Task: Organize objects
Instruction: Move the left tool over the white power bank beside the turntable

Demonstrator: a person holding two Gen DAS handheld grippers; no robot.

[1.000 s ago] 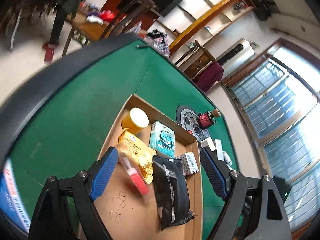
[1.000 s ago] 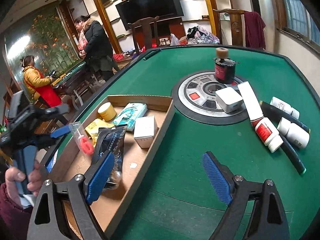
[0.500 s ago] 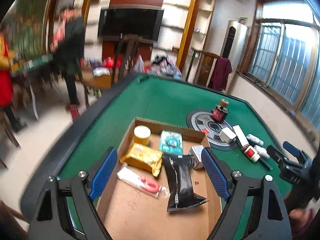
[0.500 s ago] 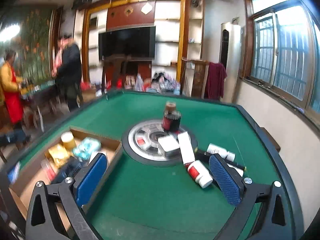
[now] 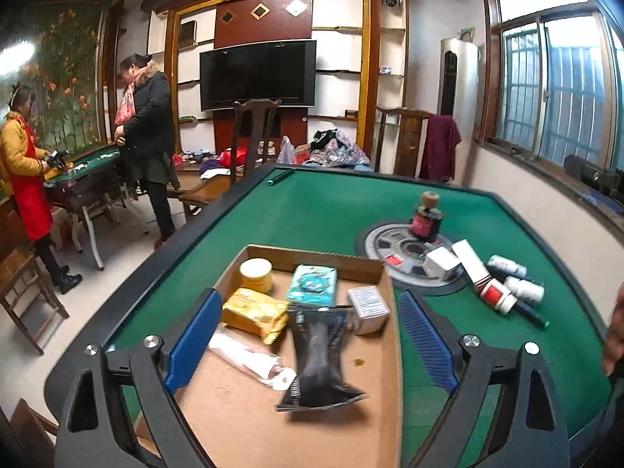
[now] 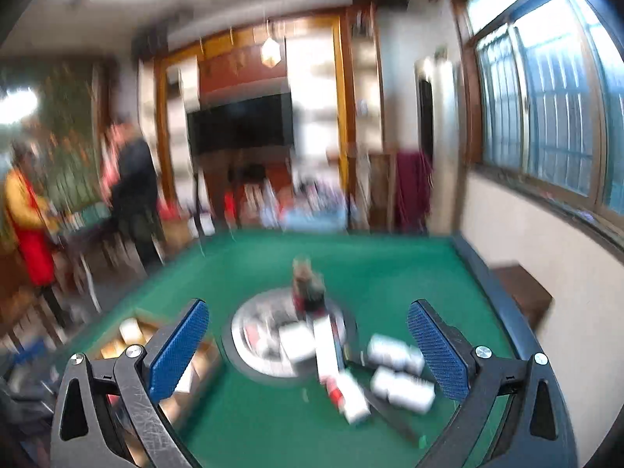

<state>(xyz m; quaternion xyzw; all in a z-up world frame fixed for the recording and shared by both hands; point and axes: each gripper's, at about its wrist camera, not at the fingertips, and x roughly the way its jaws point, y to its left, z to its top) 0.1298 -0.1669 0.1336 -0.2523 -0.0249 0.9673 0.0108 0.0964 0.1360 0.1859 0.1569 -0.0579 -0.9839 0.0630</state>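
Observation:
A shallow cardboard tray (image 5: 312, 255) lies on the green table and holds a yellow jar (image 5: 256, 274), a teal packet (image 5: 313, 283), a yellow snack bag (image 5: 255, 314), a black pouch (image 5: 318, 355), a small white box (image 5: 368, 308) and a clear packet (image 5: 245, 355). My left gripper (image 5: 310, 337) is open and empty above the tray. My right gripper (image 6: 308, 347) is open and empty, raised above the table; its view is blurred. Loose items lie by the round hub (image 5: 390, 241): a dark bottle (image 5: 425, 218), a white box (image 5: 442, 263), a white tube (image 5: 474, 265) and white bottles (image 5: 507, 267).
The table has a raised dark rim (image 5: 156, 269). Two people (image 5: 148, 128) stand at another table at the left. Chairs (image 5: 253, 132), a television and a window wall lie beyond the table. A black pen (image 5: 528, 312) lies among the bottles.
Both grippers have swung from looking down at the tray and table to a more level, raised view. The right view is now motion-blurred. Both stay open and empty.

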